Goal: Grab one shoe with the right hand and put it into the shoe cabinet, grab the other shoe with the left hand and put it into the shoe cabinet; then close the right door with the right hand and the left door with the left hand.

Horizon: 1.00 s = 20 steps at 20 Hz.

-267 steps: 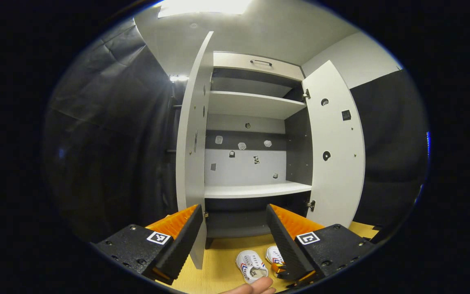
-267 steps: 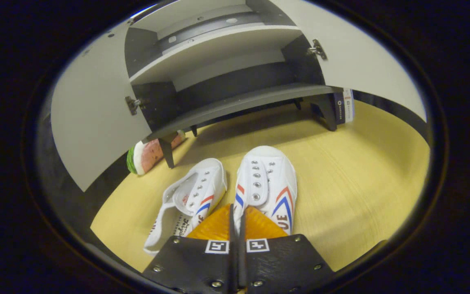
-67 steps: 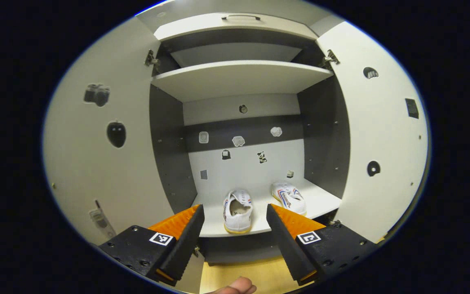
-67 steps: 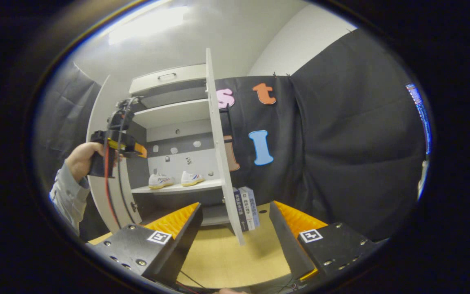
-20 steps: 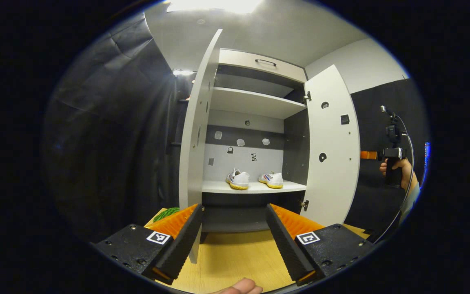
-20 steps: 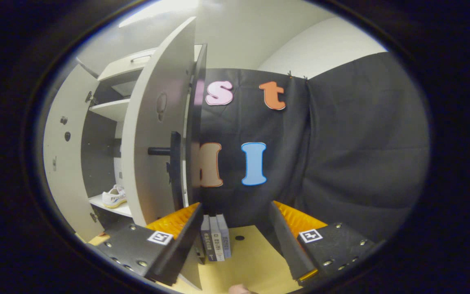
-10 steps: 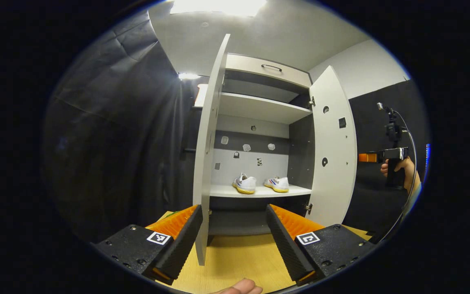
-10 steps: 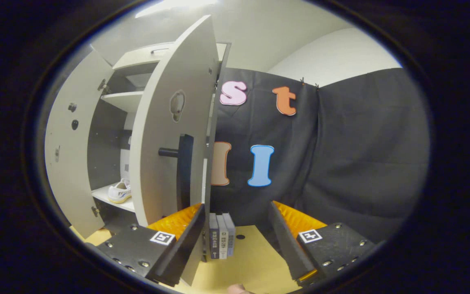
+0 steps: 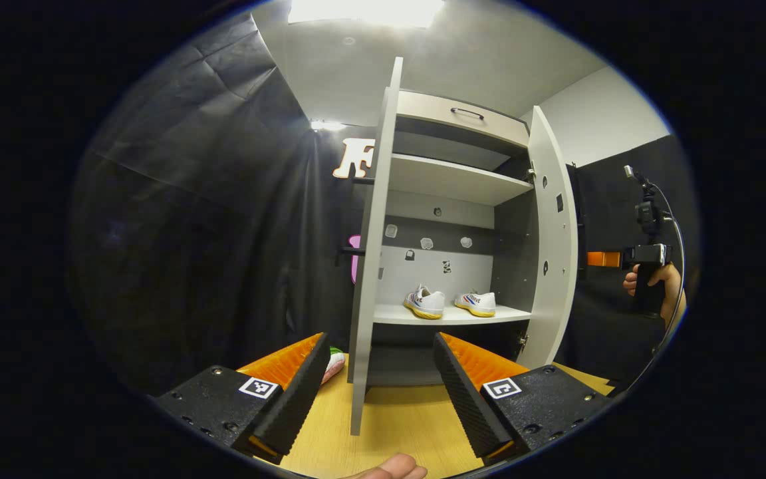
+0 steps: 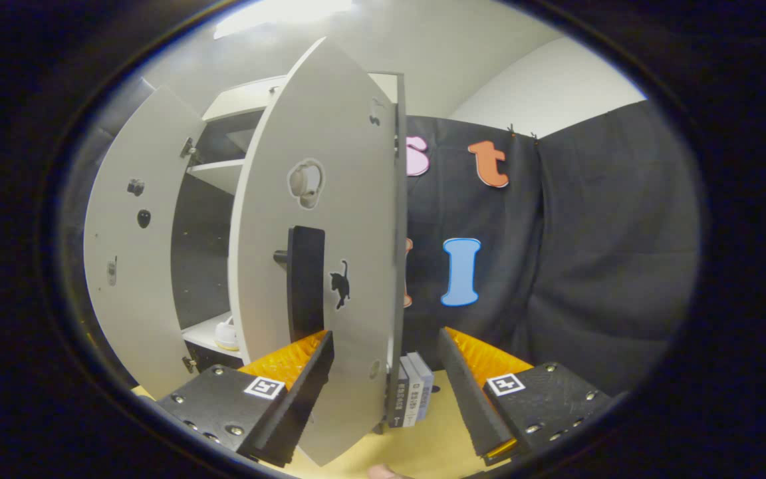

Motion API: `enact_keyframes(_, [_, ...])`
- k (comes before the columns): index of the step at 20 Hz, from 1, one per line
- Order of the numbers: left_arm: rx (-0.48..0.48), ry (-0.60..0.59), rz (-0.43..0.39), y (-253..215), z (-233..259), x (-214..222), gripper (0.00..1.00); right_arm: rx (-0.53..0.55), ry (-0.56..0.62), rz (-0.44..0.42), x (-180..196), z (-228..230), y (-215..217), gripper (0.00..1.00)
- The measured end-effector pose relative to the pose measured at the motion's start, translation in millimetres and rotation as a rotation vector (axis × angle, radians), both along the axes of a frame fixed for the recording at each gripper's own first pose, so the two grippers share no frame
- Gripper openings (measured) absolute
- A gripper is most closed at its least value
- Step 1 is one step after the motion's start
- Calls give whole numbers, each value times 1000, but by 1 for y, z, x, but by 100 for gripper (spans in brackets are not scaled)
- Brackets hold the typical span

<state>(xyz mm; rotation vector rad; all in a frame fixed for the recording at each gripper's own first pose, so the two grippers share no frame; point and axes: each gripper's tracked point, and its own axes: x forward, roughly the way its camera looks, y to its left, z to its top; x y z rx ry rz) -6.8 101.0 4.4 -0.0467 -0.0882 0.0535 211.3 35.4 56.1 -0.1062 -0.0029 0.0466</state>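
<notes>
The shoe cabinet (image 9: 453,199) stands open, both doors swung out. Your right door (image 10: 330,266) is a stiff hinged panel, likely light to swing; push flat on its outer face near the black handle (image 10: 304,283), away from the hinges. The left door (image 9: 373,266) shows edge-on. Both shoes (image 9: 449,303) sit side by side on the middle shelf. Right gripper (image 10: 383,382) and left gripper (image 9: 380,372): jaws wide apart, holding nothing.

Upright books (image 10: 411,396) on the wooden floor (image 9: 396,419) — watermelon-slice toy (image 9: 334,362) nearby
</notes>
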Motion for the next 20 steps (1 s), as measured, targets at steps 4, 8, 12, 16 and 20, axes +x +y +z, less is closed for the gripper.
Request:
enact_keyframes(4, [11,0,37,20,4,-3,93,1,24,56,8,-18,54,95])
enact_keyframes(8, [22,-10,80,42,14,-9,96,-24,-18,62,-10,-19,75,95])
enact_keyframes(12, [27,-27,107,58,22,-2,99,-16,-25,71,-40,-19,77,94])
enact_keyframes(16, [34,-36,133,74,31,1,96,7,-46,83,-78,-18,68,94])
enact_keyframes(20, [53,-63,156,97,43,1,96,26,-41,108,-114,-29,64,94])
